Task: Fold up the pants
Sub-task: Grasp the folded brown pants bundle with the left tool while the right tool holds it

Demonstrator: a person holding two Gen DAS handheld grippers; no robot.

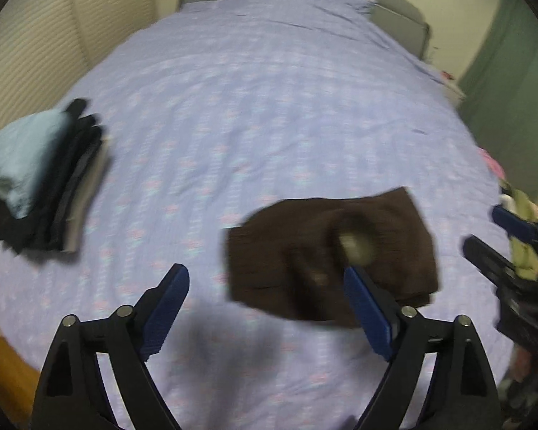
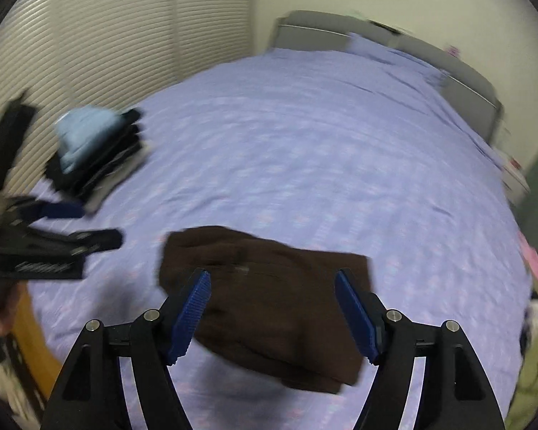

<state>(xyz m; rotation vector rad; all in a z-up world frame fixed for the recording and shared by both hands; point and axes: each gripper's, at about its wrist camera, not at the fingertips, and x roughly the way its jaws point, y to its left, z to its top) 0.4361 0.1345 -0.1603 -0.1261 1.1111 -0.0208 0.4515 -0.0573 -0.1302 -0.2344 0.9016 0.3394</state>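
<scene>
While the bed (image 1: pixel 269 107) with its lilac patterned cover fills both views, the only things on it are a stack of folded clothes (image 1: pixel 50 179) near the left edge, with a pale blue piece on top, and the brown pants (image 1: pixel 333 251) lying near the front edge, well apart from the stack. The pants are already folded into a compact, roughly rectangular bundle, flat on the cover, long axis running about left-right across both views; frames are blurred, so I can't read the fold edges exactly. Left tongs (image 1: pixel 265 304) are spread wide with nothing between them: the bundle sits ahead and to their right, and their right pad overlaps its near-left corner in the picture, though contact can't be confirmed. Right tongs (image 2: pixel 272 304) are also open and empty, jaws framing the bundle from above, pads not pressing on cloth. My read: the right hand is squarely over the pants and the left is offset to the side toward the stack. Folding looks done; likely next is gripping the bundle along its near long edge and carrying it left to the stack.
</scene>
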